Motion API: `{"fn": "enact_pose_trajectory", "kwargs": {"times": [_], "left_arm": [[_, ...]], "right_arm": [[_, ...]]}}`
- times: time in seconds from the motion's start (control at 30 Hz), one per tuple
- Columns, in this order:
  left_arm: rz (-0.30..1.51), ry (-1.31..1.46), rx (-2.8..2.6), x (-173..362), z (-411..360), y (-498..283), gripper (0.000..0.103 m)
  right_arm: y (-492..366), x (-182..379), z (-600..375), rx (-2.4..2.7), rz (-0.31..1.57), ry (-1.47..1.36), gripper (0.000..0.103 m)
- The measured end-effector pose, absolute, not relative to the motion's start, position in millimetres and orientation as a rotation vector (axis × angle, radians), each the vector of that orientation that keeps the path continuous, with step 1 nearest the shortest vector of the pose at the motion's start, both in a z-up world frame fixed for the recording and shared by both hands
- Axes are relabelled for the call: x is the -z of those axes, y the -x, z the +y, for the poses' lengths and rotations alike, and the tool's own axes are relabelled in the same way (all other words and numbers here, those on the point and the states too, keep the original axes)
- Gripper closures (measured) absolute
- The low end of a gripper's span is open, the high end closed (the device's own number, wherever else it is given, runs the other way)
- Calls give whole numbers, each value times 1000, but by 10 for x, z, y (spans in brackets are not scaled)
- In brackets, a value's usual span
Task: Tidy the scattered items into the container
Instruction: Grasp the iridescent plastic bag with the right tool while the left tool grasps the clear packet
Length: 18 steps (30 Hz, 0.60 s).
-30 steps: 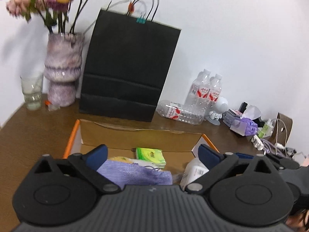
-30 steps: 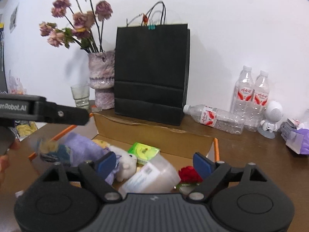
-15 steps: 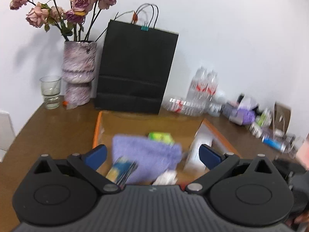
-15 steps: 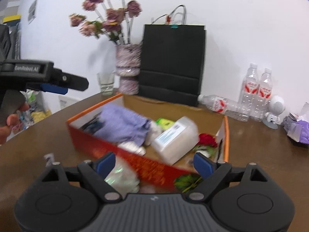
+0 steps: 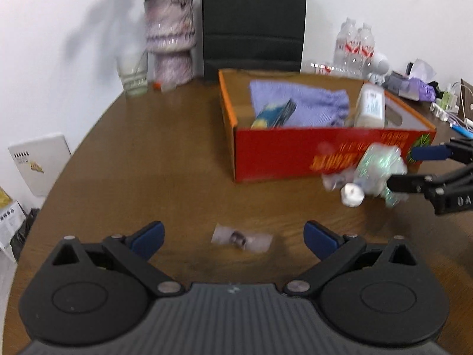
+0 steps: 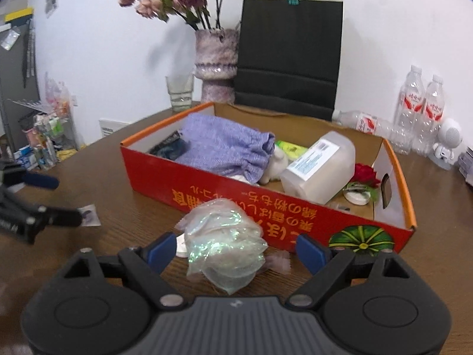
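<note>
A red cardboard box [image 6: 266, 198] [image 5: 295, 153] stands on the brown table. In it lie a purple cloth [image 6: 224, 148], a white plastic jug [image 6: 319, 165], a blue packet [image 5: 275, 114] and a red flower [image 6: 366, 173]. A crumpled iridescent plastic bag [image 6: 224, 245] [image 5: 378, 174] lies on the table in front of the box, between the fingers of my open right gripper [image 6: 233, 250]. A small clear packet [image 5: 241, 238] [image 6: 88, 216] lies on the table between the fingers of my open left gripper [image 5: 233, 235]. Neither gripper holds anything.
A black paper bag [image 6: 289, 56], a vase of flowers [image 6: 215, 65] and a glass [image 6: 179, 93] stand behind the box by the wall. Water bottles [image 6: 419, 109] and a small white robot figure [image 6: 446, 142] stand at the right.
Both grippers have pulled back from over the box and dropped toward the table. The right one now frames the iridescent bag, the left one the small clear packet.
</note>
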<state>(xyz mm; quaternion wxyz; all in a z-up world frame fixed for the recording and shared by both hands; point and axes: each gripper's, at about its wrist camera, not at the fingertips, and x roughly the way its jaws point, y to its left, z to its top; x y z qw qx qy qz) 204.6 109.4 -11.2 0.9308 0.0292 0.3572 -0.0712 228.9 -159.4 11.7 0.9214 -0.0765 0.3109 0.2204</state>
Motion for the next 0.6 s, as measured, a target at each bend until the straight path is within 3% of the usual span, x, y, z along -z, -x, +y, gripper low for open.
{"fn": "enact_pose_trajectory", "kwargs": {"times": [0.17, 0.23, 0.3, 0.4, 0.43, 0.47, 0.6], "left_arm": [[770, -90, 152, 278, 1072, -2131, 5], [779, -86, 159, 319, 1061, -2159, 10], [769, -86, 164, 325, 1049, -2161, 15], [748, -92, 183, 300, 1017, -2139, 40], [744, -94, 190, 289, 1003, -2124, 52], [742, -97, 192, 280, 989, -2108, 58], [723, -107, 224, 275, 945, -2046, 64]], "right_arm": [[-2424, 16, -1492, -418, 683, 149, 17], [-2453, 44, -1481, -415, 695, 139, 20], [-2472, 59, -1480, -416, 702, 128, 30], [-2462, 48, -1496, -422, 694, 110, 52], [-2444, 40, -1502, -425, 688, 104, 53], [-2419, 33, -1512, -430, 682, 98, 56], [-2311, 6, -1536, -443, 665, 105, 57]]}}
